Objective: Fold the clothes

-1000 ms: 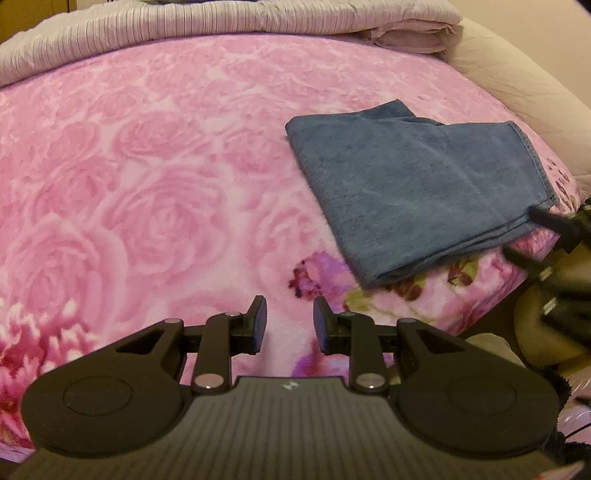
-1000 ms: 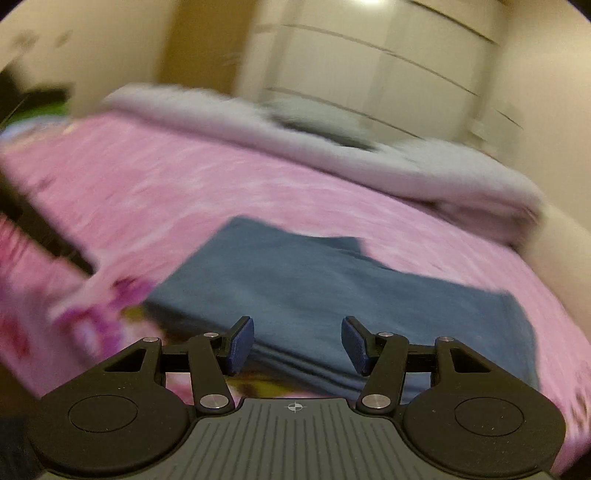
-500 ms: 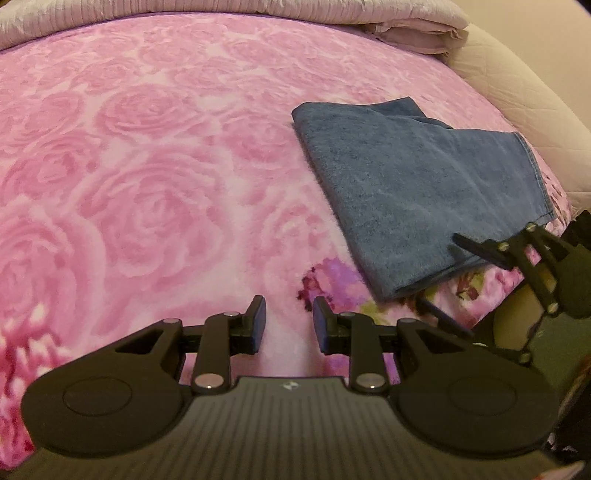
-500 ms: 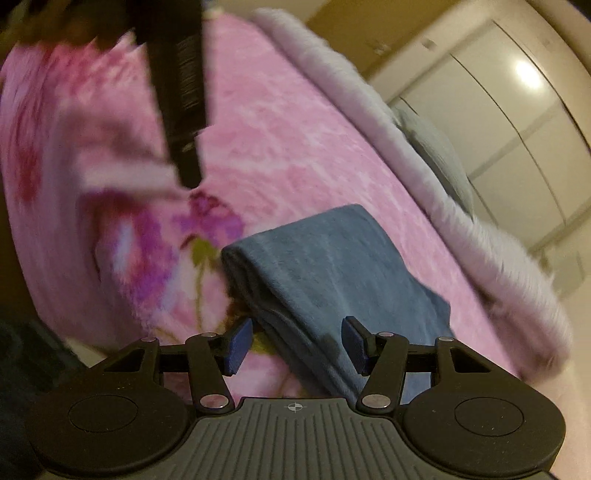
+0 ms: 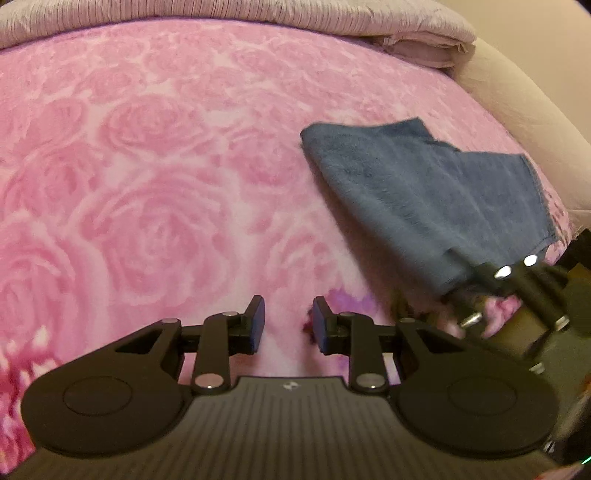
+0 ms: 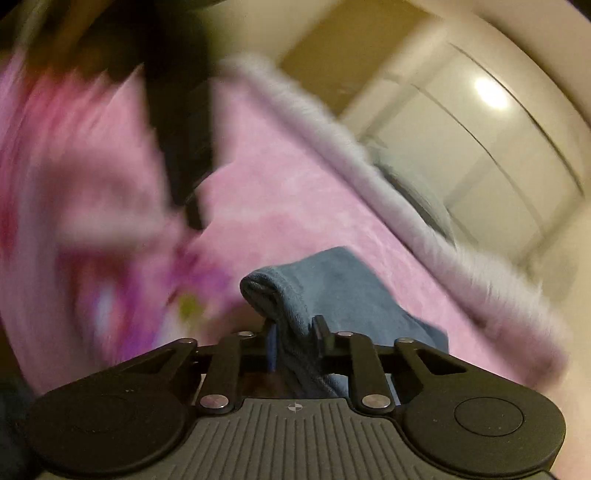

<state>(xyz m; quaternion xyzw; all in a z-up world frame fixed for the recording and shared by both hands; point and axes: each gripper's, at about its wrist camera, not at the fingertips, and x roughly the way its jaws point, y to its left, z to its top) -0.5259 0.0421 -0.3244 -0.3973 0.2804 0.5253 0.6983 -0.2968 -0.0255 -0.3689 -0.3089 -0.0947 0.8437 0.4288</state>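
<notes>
Two grippers: right gripper (image 6: 293, 334) closing on the folded blue cloth (image 6: 343, 291) at the bed's (image 5: 155, 177) edge; left gripper (image 5: 284, 321) released; lift slowly, layers together.

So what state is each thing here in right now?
Blue cloth: folded, lying on the bed, near corner lifted in the right gripper.
Right gripper: jaws closing, cloth edge between them.
Left gripper: open, nothing between its fingers, over the pink blanket.
Grey quilt: bunched along the far edge.
</notes>
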